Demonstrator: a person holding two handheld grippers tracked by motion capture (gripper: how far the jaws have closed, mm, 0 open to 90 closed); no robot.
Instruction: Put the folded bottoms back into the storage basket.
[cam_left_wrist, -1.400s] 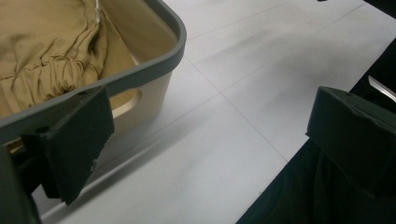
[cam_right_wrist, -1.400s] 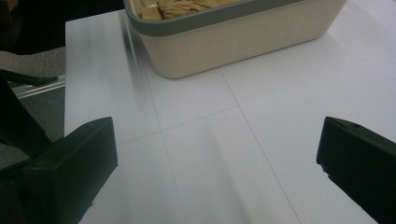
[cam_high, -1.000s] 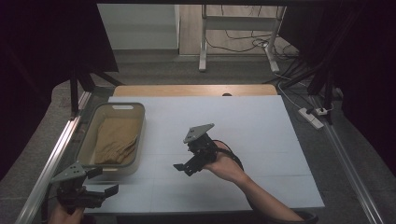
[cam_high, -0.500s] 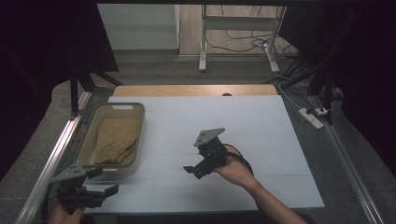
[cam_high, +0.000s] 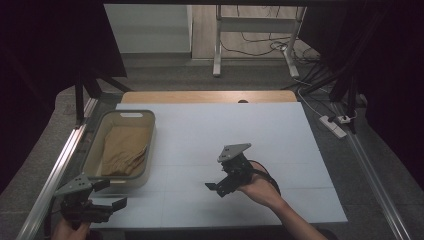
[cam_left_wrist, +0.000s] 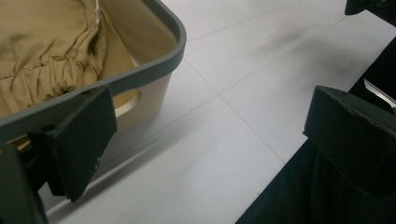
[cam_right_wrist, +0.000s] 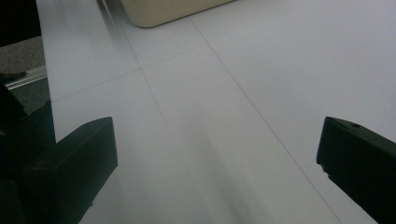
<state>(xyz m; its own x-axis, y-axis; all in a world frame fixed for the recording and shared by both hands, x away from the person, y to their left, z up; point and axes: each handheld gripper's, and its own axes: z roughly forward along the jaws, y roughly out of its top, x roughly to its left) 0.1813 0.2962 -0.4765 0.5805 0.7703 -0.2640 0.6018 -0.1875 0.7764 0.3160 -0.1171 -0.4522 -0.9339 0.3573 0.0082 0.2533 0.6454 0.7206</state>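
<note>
A beige bin with a grey rim (cam_high: 95, 145) stands at the table's left side and holds a crumpled tan cloth (cam_high: 124, 150). In the left gripper view the bin's rim (cam_left_wrist: 159, 63) and the cloth (cam_left_wrist: 46, 51) lie just beyond the jaws. My left gripper (cam_high: 112, 204) hovers at the table's front left corner, just in front of the bin, open with nothing between its jaws. My right gripper (cam_high: 216, 187) is held low over the white table top near the front middle, open and empty. In the right gripper view the jaws stand wide apart over bare white surface (cam_right_wrist: 210, 130).
The white table top (cam_high: 280, 130) has a wooden strip (cam_high: 200, 96) along its far edge. A metal rail (cam_high: 55, 170) runs down the left side. A power strip (cam_high: 332, 125) and cables lie on the floor at the right; a table leg frame (cam_high: 217, 45) stands behind.
My right gripper has moved rightward and toward the table's front edge, away from the bin. The left gripper has stayed at the front left corner.
</note>
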